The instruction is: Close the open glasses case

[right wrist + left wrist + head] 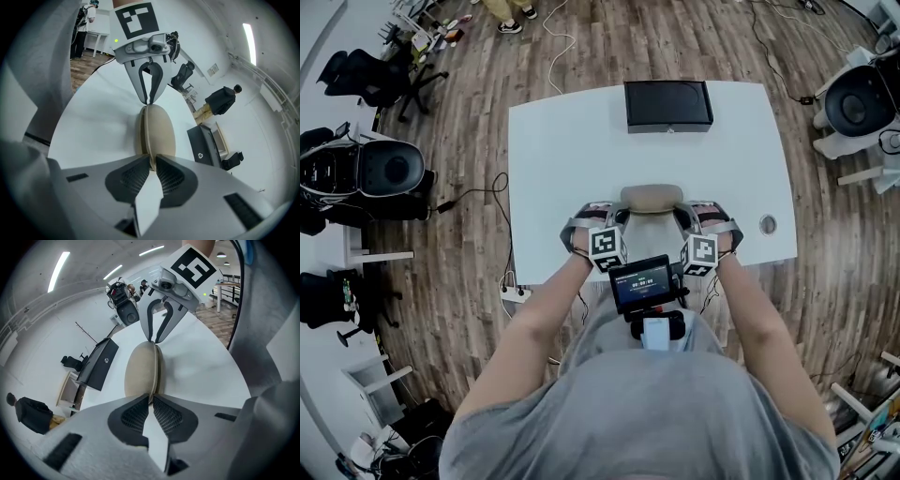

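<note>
Closest to the lens is the wearer's grey shirt (656, 412), with a small screen (642, 281) mounted at the chest, just over the near edge of the white table (553, 187). Both forearms reach forward from there, a tool in each hand.

Between the two tools lies the beige glasses case (652, 199), lengthwise across the person's front and close to the table's near edge. Its two shells (140, 371) meet along a thin seam (I can see no gap from either end).

The left gripper (152, 399) is clenched on the case's left end, its ribbed pads pinching right at the seam. The right gripper (153, 160) does the same at the opposite end, clamped on the rim of the case (159, 131). Each tool shows in the other's camera at the far tip of the case, marker cube uppermost.

Well apart, at the far edge of the table, sits a flat black box (667, 105), lid down. A round hole (767, 224) is set in the tabletop near its right side. Office chairs (389, 173) stand on the wood floor (469, 272) to the left, and a person in dark clothes (222, 101) stands off by the wall.
</note>
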Available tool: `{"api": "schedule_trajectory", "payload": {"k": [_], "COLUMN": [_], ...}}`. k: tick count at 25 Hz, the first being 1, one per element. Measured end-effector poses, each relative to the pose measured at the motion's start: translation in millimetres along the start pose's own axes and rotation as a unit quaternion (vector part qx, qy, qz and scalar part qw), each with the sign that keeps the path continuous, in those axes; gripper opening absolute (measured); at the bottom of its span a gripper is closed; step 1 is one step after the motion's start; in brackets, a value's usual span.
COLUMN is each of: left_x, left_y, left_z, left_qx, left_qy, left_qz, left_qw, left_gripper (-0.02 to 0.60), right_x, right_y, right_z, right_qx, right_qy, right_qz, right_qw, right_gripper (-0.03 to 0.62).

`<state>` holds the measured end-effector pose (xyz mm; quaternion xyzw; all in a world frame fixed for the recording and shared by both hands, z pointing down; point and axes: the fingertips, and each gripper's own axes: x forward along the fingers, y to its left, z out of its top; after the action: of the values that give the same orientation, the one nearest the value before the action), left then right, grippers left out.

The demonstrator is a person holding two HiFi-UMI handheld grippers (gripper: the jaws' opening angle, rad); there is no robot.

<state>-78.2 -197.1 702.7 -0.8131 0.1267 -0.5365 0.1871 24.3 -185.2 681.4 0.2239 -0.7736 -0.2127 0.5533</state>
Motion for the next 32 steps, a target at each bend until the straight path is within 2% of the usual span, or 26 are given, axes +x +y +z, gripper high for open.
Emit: {"api": "schedule_trajectory", "payload": {"k": [4, 10, 14, 19, 22, 25, 27, 30, 32], "left_x": [-7.7, -3.1, -2.9, 0.9, 0.4, -1.7, -1.1, 0.2, -1.4], "left_y": [-10.0, -12.0, -14.7, -17.5, -17.3, -17.5, -17.3, -16.7, -16.5], "left_z": [6.6, 4.6, 6.4, 4.4, 2.5, 3.5, 1.6, 0.3, -0.2], "left_qx": [-0.008, -0.012, -0.012, -0.011, -0.009, -0.009, -0.006, -0.001, -0.001], "left_qy": [0.004, 0.009, 0.008, 0.010, 0.012, 0.011, 0.014, 0.013, 0.012], "left_qz": [-0.034, -0.044, -0.048, -0.050, -0.050, -0.051, -0.051, -0.049, -0.049], "left_qw": [0.9994, 0.9989, 0.9988, 0.9986, 0.9986, 0.9986, 0.9986, 0.9987, 0.9987], "left_gripper": [0.046, 0.046, 0.044, 0.046, 0.044, 0.044, 0.045, 0.044, 0.045], "right_x": [1.2, 5.2, 12.1, 0.9, -5.9, -23.9, -34.3, -49.9, -63.0], "right_y": [4.6, 6.0, 19.4, 8.9, 11.1, 11.4, 13.2, 19.9, 25.6], "right_z": [-2.0, -3.2, -12.6, -6.8, -13.2, -12.4, -10.6, -10.0, -10.2], "right_qx": [0.000, 0.015, 0.004, 0.055, 0.128, 0.224, 0.292, 0.387, 0.448], "right_qy": [0.011, 0.018, 0.023, 0.008, -0.010, -0.037, -0.055, -0.081, -0.094], "right_qz": [0.017, 0.033, 0.039, 0.024, 0.019, 0.019, 0.019, 0.019, 0.018], "right_qw": [1.000, 0.999, 0.999, 0.998, 0.992, 0.974, 0.955, 0.919, 0.889], "right_gripper": [0.052, 0.052, 0.052, 0.052, 0.052, 0.052, 0.052, 0.052, 0.052]}}
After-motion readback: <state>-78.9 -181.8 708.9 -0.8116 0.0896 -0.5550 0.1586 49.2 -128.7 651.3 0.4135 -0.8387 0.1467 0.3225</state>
